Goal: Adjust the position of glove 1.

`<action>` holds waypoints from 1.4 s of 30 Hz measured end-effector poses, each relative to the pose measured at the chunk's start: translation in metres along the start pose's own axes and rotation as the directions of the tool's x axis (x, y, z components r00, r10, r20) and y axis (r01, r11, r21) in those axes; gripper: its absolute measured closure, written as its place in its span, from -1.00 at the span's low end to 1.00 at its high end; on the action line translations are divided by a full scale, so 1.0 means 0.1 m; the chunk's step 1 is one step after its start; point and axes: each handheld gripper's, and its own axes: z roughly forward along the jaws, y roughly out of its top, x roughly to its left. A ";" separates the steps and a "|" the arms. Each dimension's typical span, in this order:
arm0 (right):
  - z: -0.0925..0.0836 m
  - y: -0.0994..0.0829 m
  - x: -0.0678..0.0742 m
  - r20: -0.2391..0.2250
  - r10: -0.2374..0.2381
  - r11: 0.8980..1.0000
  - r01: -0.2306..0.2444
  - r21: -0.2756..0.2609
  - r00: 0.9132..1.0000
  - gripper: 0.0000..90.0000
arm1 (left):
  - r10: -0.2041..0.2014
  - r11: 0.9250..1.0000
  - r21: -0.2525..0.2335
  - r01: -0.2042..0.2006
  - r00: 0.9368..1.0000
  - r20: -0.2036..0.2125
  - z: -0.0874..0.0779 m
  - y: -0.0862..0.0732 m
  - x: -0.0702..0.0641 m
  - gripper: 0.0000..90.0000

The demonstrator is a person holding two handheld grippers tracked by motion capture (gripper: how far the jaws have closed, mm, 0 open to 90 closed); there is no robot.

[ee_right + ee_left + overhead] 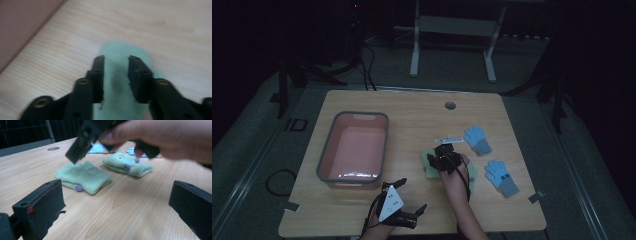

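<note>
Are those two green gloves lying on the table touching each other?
Apart. The left gripper view shows a strip of bare wood between the nearer green glove and the farther green glove.

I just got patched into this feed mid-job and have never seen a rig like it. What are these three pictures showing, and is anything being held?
No robot: a person holds a two-jaw gripper in each hand at a wooden table. The high view looks down from above; the other two cameras ride on the grippers. On the table lie a pink bin, two green gloves and two blue gloves. The right gripper hangs over a green glove, jaws partly open on either side of it, not pressing. The left gripper is open and holds nothing.
</note>
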 end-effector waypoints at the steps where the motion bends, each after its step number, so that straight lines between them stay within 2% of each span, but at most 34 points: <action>1: 0.00 0.00 0.00 0.000 0.000 1.000 0.000 0.000 1.000 0.43 | 0.001 1.000 0.000 -0.001 1.000 0.000 0.00 0.00 0.00 -1.00; 2: -0.04 0.03 -0.02 -0.010 -0.015 1.000 0.014 -0.010 1.000 0.41 | 0.001 1.000 -0.001 -0.001 1.000 0.000 0.00 0.00 0.00 -1.00; 3: -0.11 0.07 -0.05 -0.008 -0.055 0.998 0.055 -0.007 0.998 0.39 | 0.003 1.000 0.001 -0.003 1.000 0.001 0.00 0.00 0.00 -1.00; 4: -0.11 0.07 -0.05 -0.008 -0.055 0.998 0.055 -0.007 0.998 0.39 | 0.003 1.000 0.001 -0.003 1.000 0.001 0.00 0.00 0.00 -1.00; 7: -0.19 0.08 -0.13 -0.013 -0.101 0.995 0.101 0.020 0.995 0.40 | 0.000 1.000 0.000 0.000 1.000 0.001 0.00 0.00 0.00 -1.00; 9: -0.21 0.07 -0.16 -0.015 -0.107 0.994 0.107 0.026 0.994 0.40 | 0.000 1.000 -0.001 0.000 1.000 0.002 0.00 0.00 0.00 -1.00; 10: -0.23 0.05 -0.19 -0.015 -0.114 0.993 0.115 0.035 0.993 0.40 | -0.003 1.000 -0.003 0.003 1.000 0.001 0.00 0.00 0.00 -1.00; 11: -0.29 0.00 -0.30 -0.004 -0.129 0.990 0.129 0.051 0.992 0.42 | -0.002 1.000 -0.003 0.002 1.000 0.001 0.00 0.00 0.00 -1.00; 14: -0.36 -0.08 -0.45 -0.009 -0.126 0.989 0.126 0.075 0.992 0.46 | 0.002 1.000 0.001 -0.002 1.000 0.001 0.00 0.00 0.00 -1.00; 17: -0.44 -0.17 -0.56 0.001 -0.143 0.986 0.142 0.089 0.990 0.47 | 0.001 1.000 0.000 -0.001 1.000 -0.002 0.00 0.00 0.00 -1.00; 22: -0.53 -0.32 -0.73 0.000 -0.129 0.986 0.128 0.110 0.992 0.46 | 0.000 1.000 0.002 0.000 1.000 -0.004 0.00 0.00 0.00 -1.00; 27: -0.54 -0.45 -0.80 0.004 -0.125 0.984 0.123 0.132 0.992 0.40 | -0.003 1.000 0.004 0.003 1.000 -0.004 0.00 0.00 0.00 -1.00; 32: -0.42 -0.59 -0.87 0.015 -0.107 0.979 0.103 0.175 0.994 0.40 | -0.003 1.000 0.002 0.003 1.000 -0.005 0.00 0.00 0.00 -1.00; 35: -0.39 -0.65 -0.86 0.022 -0.111 0.982 0.107 0.155 0.994 0.45 | -0.005 1.000 0.000 0.005 1.000 -0.006 0.00 0.00 0.00 -1.00; 40: -0.38 -0.69 -0.81 0.050 -0.152 0.979 0.143 0.143 0.987 0.56 | -0.003 1.000 0.001 0.003 1.000 -0.007 0.00 0.00 0.00 -1.00; 42: -0.37 -0.70 -0.80 0.051 -0.148 0.981 0.140 0.136 0.988 0.68 | -0.002 1.000 0.002 0.002 1.000 -0.007 0.00 0.00 0.00 -1.00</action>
